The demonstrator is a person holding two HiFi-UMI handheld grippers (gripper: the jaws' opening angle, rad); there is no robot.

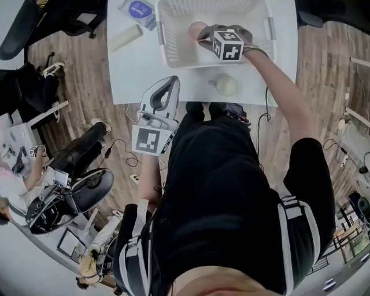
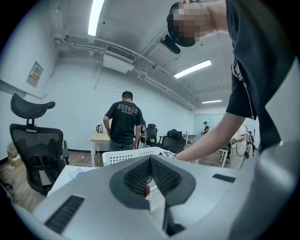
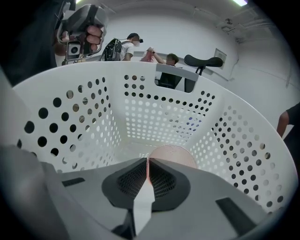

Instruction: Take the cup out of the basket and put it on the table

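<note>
A pale pink cup point(image 1: 195, 27) stands inside the white perforated basket point(image 1: 159, 36) at the far side of the white table point(image 1: 139, 72). My right gripper point(image 1: 202, 36) reaches into the basket, and its jaws are pinched together on the cup's near rim. From the right gripper view the cup point(image 3: 174, 154) shows just past the right gripper point(image 3: 147, 165), with the basket wall point(image 3: 140, 105) all around. My left gripper point(image 1: 168, 84) hovers at the table's near edge, shut and empty. In the left gripper view, the left gripper point(image 2: 150, 161) points at the basket point(image 2: 124, 155).
A whitish round object point(image 1: 226, 85) lies on the table just in front of the basket. A pale cylinder point(image 1: 126, 37) and a blue-labelled packet point(image 1: 140, 9) sit to the basket's left. Office chairs and seated people are at the left on the floor.
</note>
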